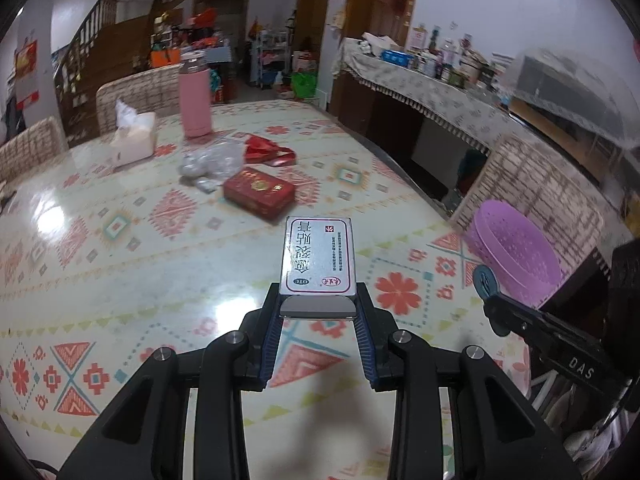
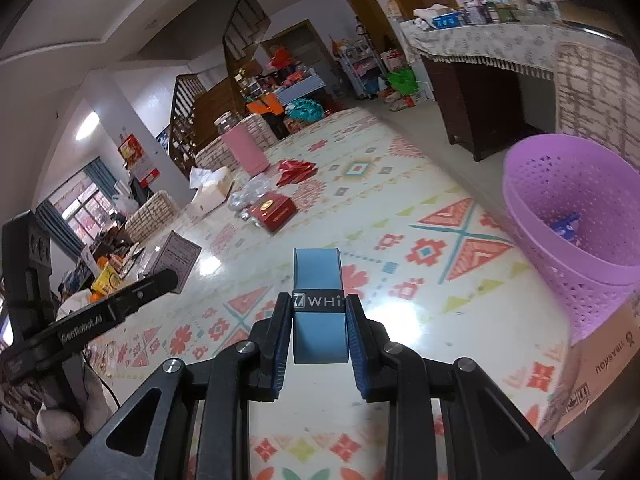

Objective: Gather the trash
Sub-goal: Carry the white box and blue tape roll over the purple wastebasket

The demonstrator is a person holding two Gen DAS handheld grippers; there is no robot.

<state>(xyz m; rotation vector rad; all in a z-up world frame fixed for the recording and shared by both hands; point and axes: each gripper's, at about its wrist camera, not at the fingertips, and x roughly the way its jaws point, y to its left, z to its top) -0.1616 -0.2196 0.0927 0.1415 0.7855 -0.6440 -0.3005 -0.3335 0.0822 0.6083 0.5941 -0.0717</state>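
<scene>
My left gripper [image 1: 318,300] is shut on a white medicine box [image 1: 318,258] with a red border, held above the patterned table. My right gripper [image 2: 318,312] is shut on a blue box [image 2: 318,304] with a black band, also above the table. A purple mesh basket [image 2: 568,208] stands at the table's right edge on a cardboard box [image 2: 592,364], with a blue scrap inside; it also shows in the left wrist view [image 1: 516,252]. The right gripper's tip [image 1: 486,280] shows near the basket in the left wrist view. The left gripper [image 2: 160,280] with its box shows at the left of the right wrist view.
On the table lie a red box [image 1: 258,192], a crumpled clear plastic bag [image 1: 210,162], red wrapping [image 1: 270,150], a tissue box [image 1: 134,140] and a pink thermos [image 1: 195,98]. Wicker chairs stand around the table [image 1: 120,280]. A cluttered sideboard [image 1: 420,80] runs along the right wall.
</scene>
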